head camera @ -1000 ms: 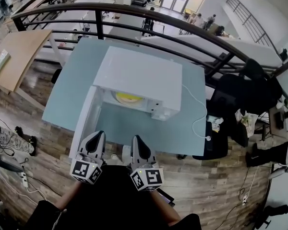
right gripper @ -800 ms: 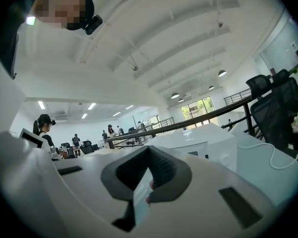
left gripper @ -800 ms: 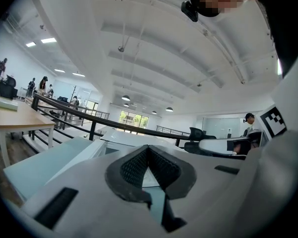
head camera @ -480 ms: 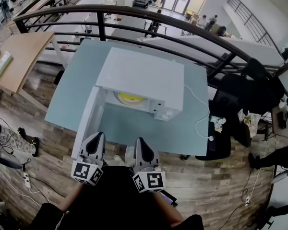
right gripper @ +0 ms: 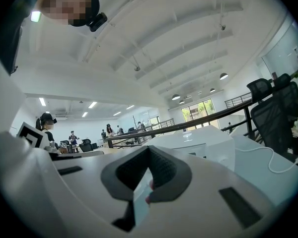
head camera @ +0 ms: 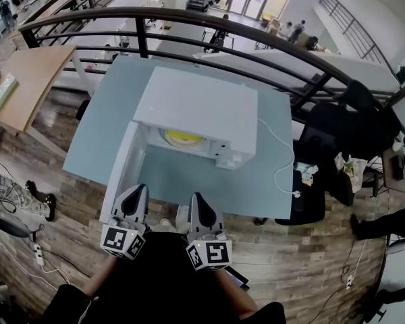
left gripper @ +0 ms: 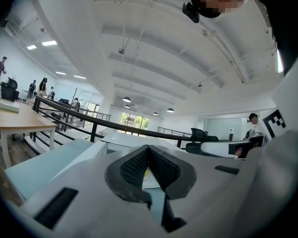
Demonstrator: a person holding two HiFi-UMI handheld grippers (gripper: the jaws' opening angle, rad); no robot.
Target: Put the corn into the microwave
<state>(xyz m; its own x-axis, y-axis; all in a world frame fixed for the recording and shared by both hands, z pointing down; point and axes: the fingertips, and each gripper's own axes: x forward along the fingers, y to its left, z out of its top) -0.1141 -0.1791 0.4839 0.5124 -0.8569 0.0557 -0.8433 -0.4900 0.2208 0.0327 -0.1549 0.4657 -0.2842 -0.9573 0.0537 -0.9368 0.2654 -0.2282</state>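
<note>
The yellow corn (head camera: 182, 138) lies inside the white microwave (head camera: 196, 106) on its turntable. The microwave door (head camera: 121, 171) stands swung open to the left. Both grippers are held close to my body at the table's near edge, well short of the microwave. My left gripper (head camera: 134, 196) is shut with nothing in it, and its tips meet in the left gripper view (left gripper: 148, 148). My right gripper (head camera: 196, 200) is likewise shut and empty (right gripper: 149, 148). The microwave's body (right gripper: 198, 140) shows ahead in the right gripper view.
The microwave stands on a blue-grey table (head camera: 98, 130). Its white cable (head camera: 281, 160) trails off the right side towards a plug near the edge. A black railing (head camera: 189, 19) runs behind the table. Black office chairs (head camera: 337, 133) stand to the right and a wooden desk (head camera: 20, 79) to the left.
</note>
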